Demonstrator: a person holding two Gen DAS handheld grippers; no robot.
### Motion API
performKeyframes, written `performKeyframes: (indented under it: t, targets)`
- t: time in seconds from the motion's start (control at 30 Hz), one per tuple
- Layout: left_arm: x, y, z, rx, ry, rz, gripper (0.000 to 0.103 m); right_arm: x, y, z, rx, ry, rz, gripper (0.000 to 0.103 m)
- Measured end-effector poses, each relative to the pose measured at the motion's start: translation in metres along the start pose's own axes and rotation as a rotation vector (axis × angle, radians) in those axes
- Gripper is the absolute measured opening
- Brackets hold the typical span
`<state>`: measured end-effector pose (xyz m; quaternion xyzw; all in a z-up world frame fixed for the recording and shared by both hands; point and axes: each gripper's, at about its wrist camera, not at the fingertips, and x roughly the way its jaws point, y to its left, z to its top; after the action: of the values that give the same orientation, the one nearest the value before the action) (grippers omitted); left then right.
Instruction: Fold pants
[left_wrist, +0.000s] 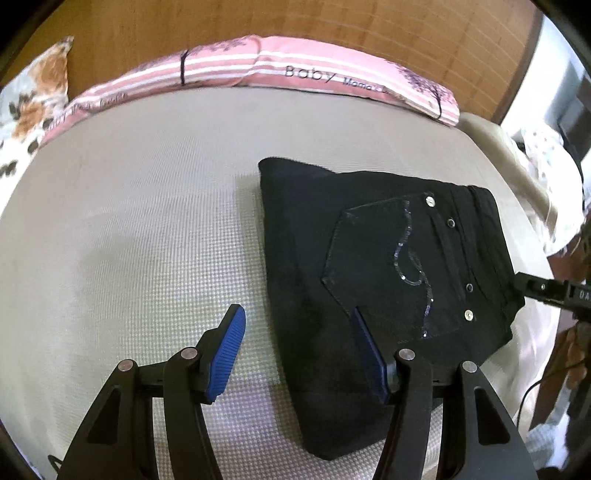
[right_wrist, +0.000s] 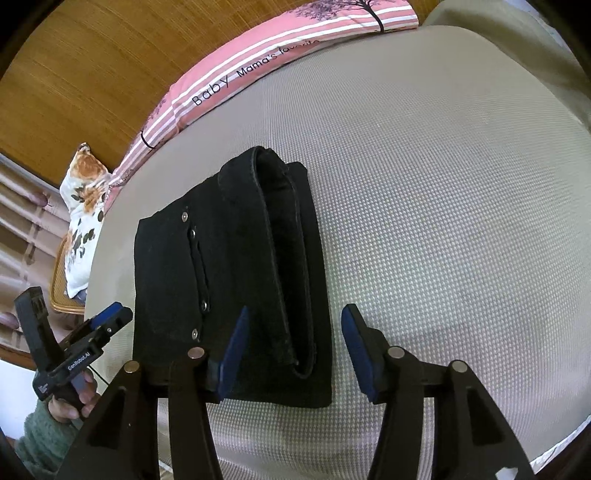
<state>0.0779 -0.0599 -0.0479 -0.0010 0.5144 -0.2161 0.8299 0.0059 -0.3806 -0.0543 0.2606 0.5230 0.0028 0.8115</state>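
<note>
- Since the pants (left_wrist: 384, 258) already lie as a compact black packet on the bed (left_wrist: 129, 221), the folding is judged nearly complete (perhaps a last smoothing is left).
- The left claw (left_wrist: 299, 347) is held wide open and grips nothing, its right finger over the packet's near edge.
- The right claw (right_wrist: 295, 350) is likewise spread and empty, straddling the waistband end.
- Any next move calls for a light press or tidy, not a fresh grasp.
- In the right wrist view, the long axis runs away from the camera toward the pink pillow (right_wrist: 258, 59), the studded pocket face up.
</note>
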Motion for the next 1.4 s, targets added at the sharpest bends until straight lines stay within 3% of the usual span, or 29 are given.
performKeyframes:
  t: [0.27,0.4,0.67,1.2,1.4]
  targets:
    - [0.012,0.018,-0.003,-0.122,0.073,-0.109,0.060,0.009,-0.008,0.007,0.018,0.012,0.025,0.050]
    - [0.017,0.024,-0.004,-0.165,0.097,-0.140,0.060,0.013,-0.011,0.008,0.017,0.014,0.039,0.057]
    - [0.032,0.039,-0.001,-0.229,0.133,-0.196,0.060,0.025,-0.029,0.017,0.055,0.041,0.141,0.057]
    - [0.050,0.032,0.011,-0.154,0.104,-0.351,0.060,0.047,-0.052,0.034,-0.030,0.125,0.412,0.058]
    - [0.051,0.040,0.012,-0.161,0.125,-0.424,0.060,0.059,-0.046,0.039,-0.063,0.181,0.492,0.053]
